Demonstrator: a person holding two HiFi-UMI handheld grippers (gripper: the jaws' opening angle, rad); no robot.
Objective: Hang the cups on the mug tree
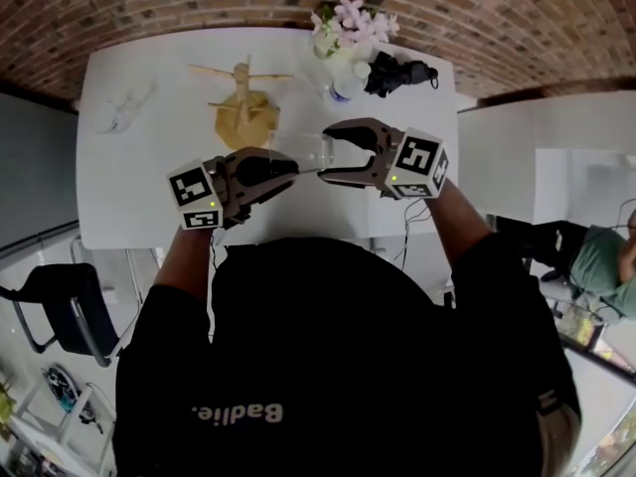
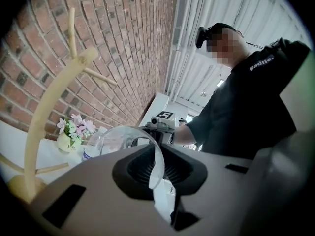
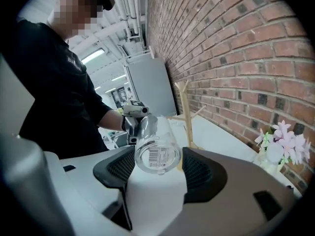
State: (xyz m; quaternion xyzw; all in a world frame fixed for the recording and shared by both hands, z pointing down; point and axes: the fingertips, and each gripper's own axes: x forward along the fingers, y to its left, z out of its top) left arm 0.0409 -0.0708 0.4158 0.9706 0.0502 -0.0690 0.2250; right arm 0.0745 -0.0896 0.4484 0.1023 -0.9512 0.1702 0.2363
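Glass cup (image 3: 157,154) hangs in mid-air: left gripper (image 2: 160,168) pinches its thin rim, right gripper (image 3: 156,173) gapes wide around the base, not touching. Seems light, slick and breakable, so grip the rim firmly, not hard; tree (image 1: 243,102) stands beyond on the table (image 1: 129,187).

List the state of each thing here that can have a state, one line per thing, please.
left gripper: shut on the rim of the glass cup.
right gripper: open; the cup's base sits between its jaws, not clamped.
glass cup: off the table, held by the left gripper alone.
mug tree: upright on the table, no cup hanging on it.
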